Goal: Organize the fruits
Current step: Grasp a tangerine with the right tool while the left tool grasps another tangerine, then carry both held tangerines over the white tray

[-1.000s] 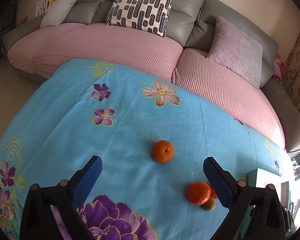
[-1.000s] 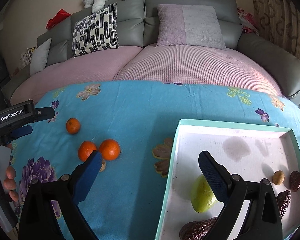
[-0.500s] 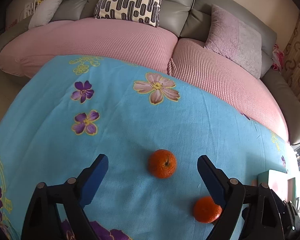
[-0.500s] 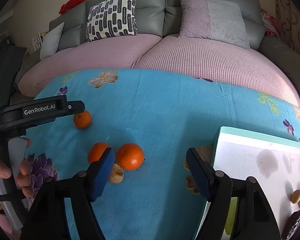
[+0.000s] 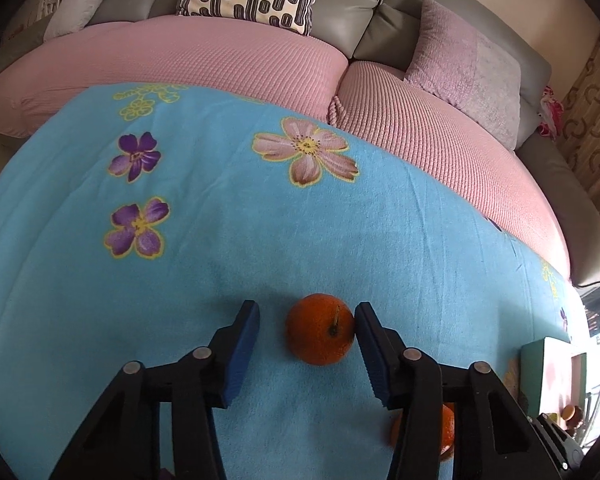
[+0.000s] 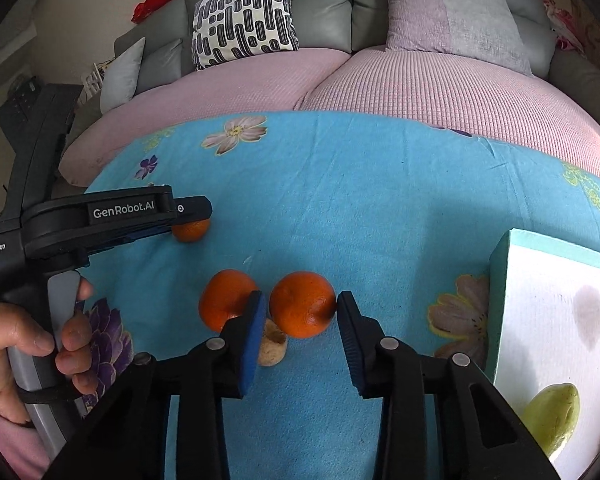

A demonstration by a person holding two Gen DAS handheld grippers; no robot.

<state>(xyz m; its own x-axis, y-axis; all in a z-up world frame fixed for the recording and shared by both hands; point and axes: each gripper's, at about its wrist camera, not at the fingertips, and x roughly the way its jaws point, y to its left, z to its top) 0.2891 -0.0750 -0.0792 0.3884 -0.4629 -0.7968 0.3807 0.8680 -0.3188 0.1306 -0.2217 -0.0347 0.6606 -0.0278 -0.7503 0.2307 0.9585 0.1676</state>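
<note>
Three oranges lie on the blue flowered cloth [image 5: 300, 220]. One orange [image 5: 320, 330] sits between the blue pads of my left gripper [image 5: 306, 312], which is open; the right pad touches it and a gap remains at the left pad. In the right wrist view the same orange [image 6: 190, 230] lies under the left gripper [image 6: 196, 216]. My right gripper [image 6: 300, 300] is open and straddles a second orange [image 6: 302, 310] with both pads close to it. The third orange [image 6: 224, 300] lies just outside its left finger.
A small beige fruit [image 6: 274, 346] rests against the two near oranges. A white tray with a teal rim [image 6: 500, 300] stands at the right and holds a green fruit [image 6: 554, 416]. A hand [image 6: 28, 340] holds the left gripper's handle. A pink-covered sofa [image 6: 380, 88] lies behind.
Both grippers have moved forward and down over the cloth and their jaws have narrowed. Each now has an orange between its fingers.
</note>
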